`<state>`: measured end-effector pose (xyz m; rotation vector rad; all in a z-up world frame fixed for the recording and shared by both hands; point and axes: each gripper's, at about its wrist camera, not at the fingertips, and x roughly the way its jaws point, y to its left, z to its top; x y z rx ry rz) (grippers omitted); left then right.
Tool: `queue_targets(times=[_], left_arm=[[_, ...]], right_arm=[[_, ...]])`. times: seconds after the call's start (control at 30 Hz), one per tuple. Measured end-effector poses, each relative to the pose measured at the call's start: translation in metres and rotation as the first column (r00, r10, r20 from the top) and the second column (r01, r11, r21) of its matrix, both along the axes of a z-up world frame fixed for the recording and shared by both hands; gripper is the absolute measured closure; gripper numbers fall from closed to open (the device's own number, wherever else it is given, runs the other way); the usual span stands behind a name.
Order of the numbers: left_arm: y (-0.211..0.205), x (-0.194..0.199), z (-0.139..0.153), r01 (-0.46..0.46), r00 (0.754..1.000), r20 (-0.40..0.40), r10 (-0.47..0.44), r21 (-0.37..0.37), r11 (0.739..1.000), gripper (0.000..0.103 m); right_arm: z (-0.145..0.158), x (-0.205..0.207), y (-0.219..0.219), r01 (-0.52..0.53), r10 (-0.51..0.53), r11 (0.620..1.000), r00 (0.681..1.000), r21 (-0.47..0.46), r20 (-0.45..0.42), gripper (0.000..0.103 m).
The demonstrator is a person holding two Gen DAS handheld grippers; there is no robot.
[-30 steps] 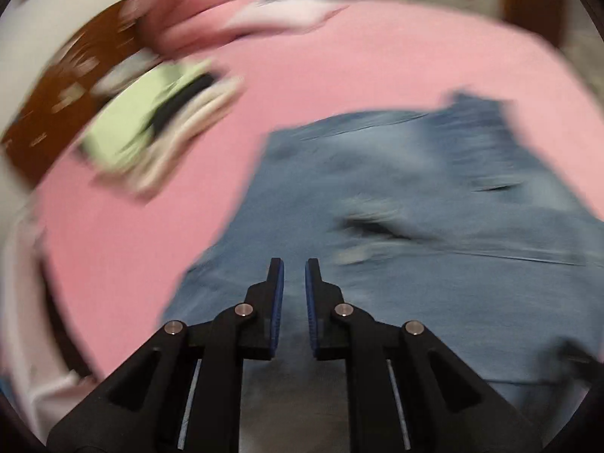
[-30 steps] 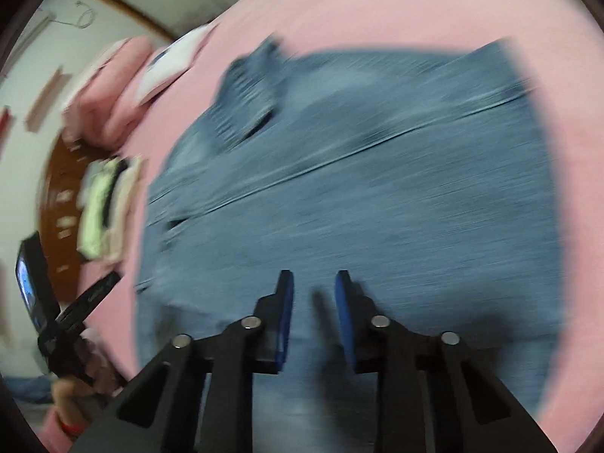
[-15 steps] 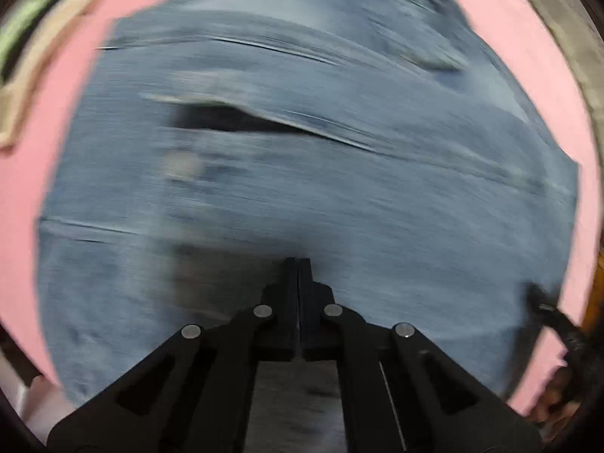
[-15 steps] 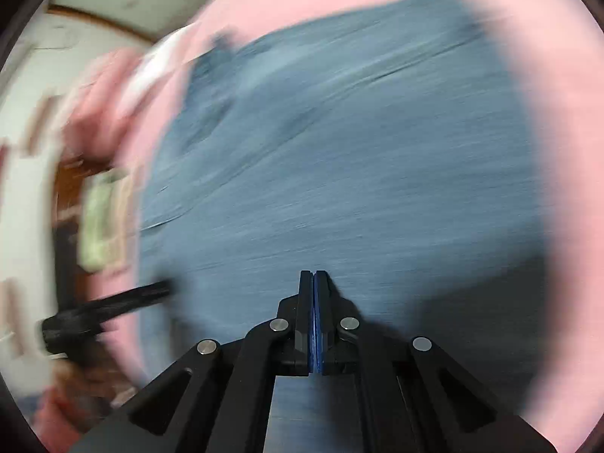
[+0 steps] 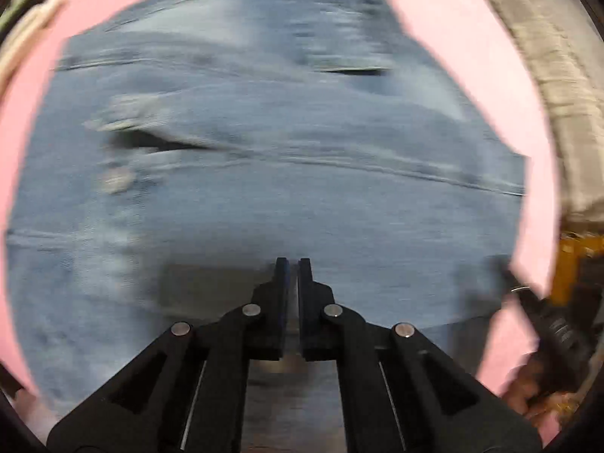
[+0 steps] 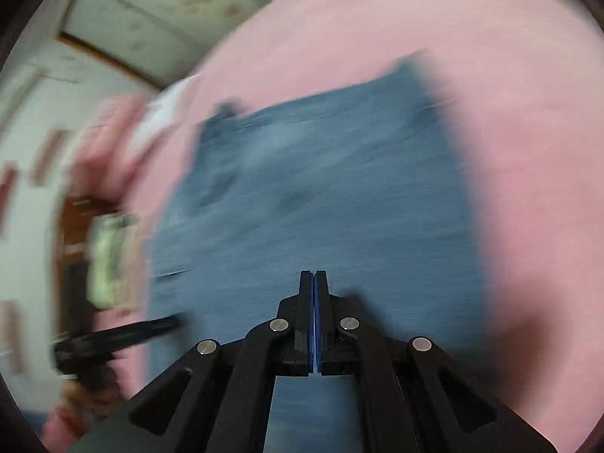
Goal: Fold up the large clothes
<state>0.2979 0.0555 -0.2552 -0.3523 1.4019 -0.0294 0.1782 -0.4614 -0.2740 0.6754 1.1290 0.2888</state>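
Observation:
Blue jeans (image 5: pixel 287 173) lie folded on a pink bed sheet (image 5: pixel 460 37), filling most of the left wrist view; they also show in the right wrist view (image 6: pixel 321 204). My left gripper (image 5: pixel 293 264) hovers over the near part of the denim with its jaws a narrow slit apart and nothing between them. My right gripper (image 6: pixel 313 275) is shut with its pads together over the near edge of the jeans; no cloth shows between them. Both views are motion-blurred.
A stack of folded light-green and white clothes (image 6: pixel 109 260) sits left of the jeans. Pink pillows (image 6: pixel 113 139) lie further back. The other gripper (image 6: pixel 113 339) shows at the left edge. A pale cloth (image 5: pixel 558 87) lies beyond the bed's right edge.
Both grippers closed over the jeans half a second ago. Since then my left jaws have parted slightly and the right gripper has pulled back, so more pink sheet shows.

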Motion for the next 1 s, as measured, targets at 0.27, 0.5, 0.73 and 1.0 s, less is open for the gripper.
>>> queue_targets(times=[0.27, 0.5, 0.73, 1.0], left_arm=[[-0.006, 0.064, -0.010, -0.121, 0.990, 0.064, 0.125, -0.061, 0.991, 0.102], [0.055, 0.057, -0.004, -0.302, 0.947, 0.160, 0.278, 0.155, 0.941, 0.102], [0.108, 0.042, -0.013, -0.319, 0.934, 0.198, 0.298, 0.088, 0.944, 0.102], [0.094, 0.051, -0.014, -0.294, 0.941, 0.220, 0.258, 0.149, 0.944, 0.102]], right_arm=[[-0.045, 0.081, 0.081, -0.116, 0.124, 0.982, 0.991, 0.149, -0.040, 0.103], [-0.062, 0.135, 0.039, -0.079, 0.087, 0.992, 0.993, 0.096, -0.085, 0.103], [-0.051, 0.107, -0.083, 0.182, -0.182, 0.983, 0.983, -0.008, -0.028, 0.103], [-0.029, 0.084, -0.108, 0.313, -0.311, 0.921, 0.949, -0.233, 0.047, 0.103]])
